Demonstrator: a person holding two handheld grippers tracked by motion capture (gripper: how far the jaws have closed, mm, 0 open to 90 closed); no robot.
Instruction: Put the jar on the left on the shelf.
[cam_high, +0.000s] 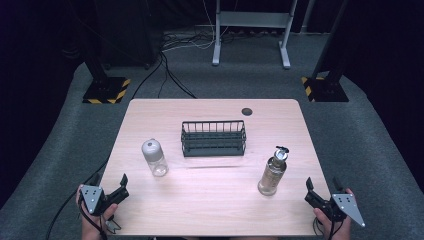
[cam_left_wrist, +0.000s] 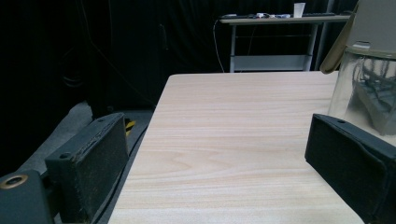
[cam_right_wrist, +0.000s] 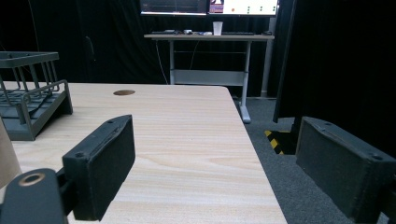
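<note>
- High view: I am looking down on the table (cam_high: 215, 210), with my left gripper (cam_high: 118, 187) hanging at the near left corner and my right gripper (cam_high: 321, 188) at the near right edge; both are sitting with jaws spread and gripping nothing.
- High view: the near middle of the table is lying bare between the two grippers, giving me open room; the basket (cam_high: 213, 138) is standing past the centre, well apart from every edge.
- High view: the jar (cam_high: 154, 157), clear with a grey cap, is standing upright left of the basket; the bottle (cam_high: 273, 171), amber with a dark pump top, is standing upright right of it, near my right gripper.
- High view: I am seeing nothing inside the basket; I cannot tell what the jar and bottle are holding.
- Left gripper view: my jaws are standing wide apart, the left one hanging over the table's left edge (cam_left_wrist: 140, 154); the jar (cam_left_wrist: 369, 70) is rising just behind the right jaw.
- Right gripper view: my jaws are spread wide, the right one hanging off the table's right edge (cam_right_wrist: 254, 154) over the floor (cam_right_wrist: 289, 177); the basket (cam_right_wrist: 32, 98) is sitting far left.
</note>
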